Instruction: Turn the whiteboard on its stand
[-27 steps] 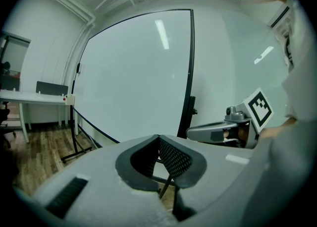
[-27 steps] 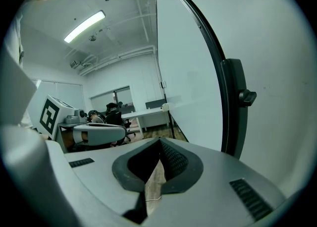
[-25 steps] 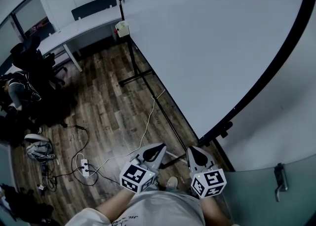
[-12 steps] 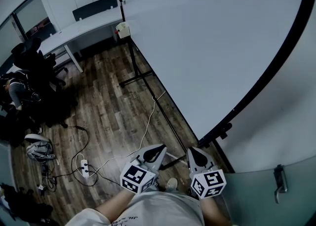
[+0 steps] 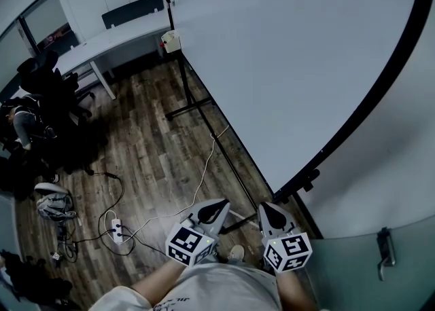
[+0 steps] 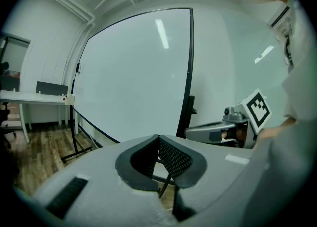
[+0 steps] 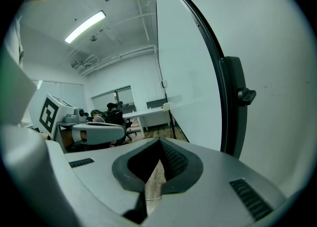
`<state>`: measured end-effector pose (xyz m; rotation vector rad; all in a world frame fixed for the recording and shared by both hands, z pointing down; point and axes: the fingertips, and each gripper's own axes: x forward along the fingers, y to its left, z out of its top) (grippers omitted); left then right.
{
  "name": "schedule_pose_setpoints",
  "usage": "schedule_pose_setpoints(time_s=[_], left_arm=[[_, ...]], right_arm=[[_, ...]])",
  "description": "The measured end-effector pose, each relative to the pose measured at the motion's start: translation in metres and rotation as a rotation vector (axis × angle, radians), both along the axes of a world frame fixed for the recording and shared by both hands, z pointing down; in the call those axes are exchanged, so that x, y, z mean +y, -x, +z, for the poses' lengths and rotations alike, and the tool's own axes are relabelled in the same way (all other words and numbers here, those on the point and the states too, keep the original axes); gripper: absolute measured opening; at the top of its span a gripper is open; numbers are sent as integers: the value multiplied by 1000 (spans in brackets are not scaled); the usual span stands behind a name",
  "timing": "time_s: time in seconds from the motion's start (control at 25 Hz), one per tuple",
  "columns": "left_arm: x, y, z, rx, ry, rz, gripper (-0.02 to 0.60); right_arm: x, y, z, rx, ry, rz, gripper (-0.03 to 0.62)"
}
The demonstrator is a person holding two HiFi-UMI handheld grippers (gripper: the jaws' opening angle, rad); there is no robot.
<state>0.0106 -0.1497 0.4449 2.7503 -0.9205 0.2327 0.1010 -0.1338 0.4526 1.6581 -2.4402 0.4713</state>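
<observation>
Whiteboard [image 5: 292, 51]: large white panel in a dark frame, upright on its stand, ahead of the person and to their right; its near edge is closest to the right gripper.
Stand [image 5: 187, 107]: thin black legs and a floor bar on the wooden floor; the near upright carries a locking knob [image 7: 246, 94].
Left gripper [image 5: 221, 202]: held low in front of the body, well short of the board; jaw tips meet, nothing between them.
Right gripper [image 5: 264, 206]: beside the left one, near the upright but apart from it; jaws pressed together, empty.
Stage: the panel stands flat in its frame, which suits a board awaiting its turn as well as one already swung round.
Hazard, slipping contact: closed tips can only push; on the smooth panel or the round frame they would probably skid off.
Hazard, locked pivot: whether the knob is tight cannot be read; if it is, a push would likely drag or tip the whole stand rather than rotate the panel.
Hazard, cable [image 5: 200, 180]: a white lead runs across the floor to the stand's foot; a shifting leg could catch it and tug the power strip [image 5: 115, 228].
Hazard, swing path: a rotating lower edge could sweep toward the person's foot [image 5: 236, 252].
Hazard, small box [image 5: 170, 39]: at the board's far corner; a jolt might dislodge it.
</observation>
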Motion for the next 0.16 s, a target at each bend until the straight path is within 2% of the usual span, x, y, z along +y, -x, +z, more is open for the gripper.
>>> schedule_pose_setpoints(time_s=[0.16], left_arm=[[1, -1, -1, -1, -2, 3, 11]], right_arm=[[0, -4, 0, 5, 1, 7, 5]])
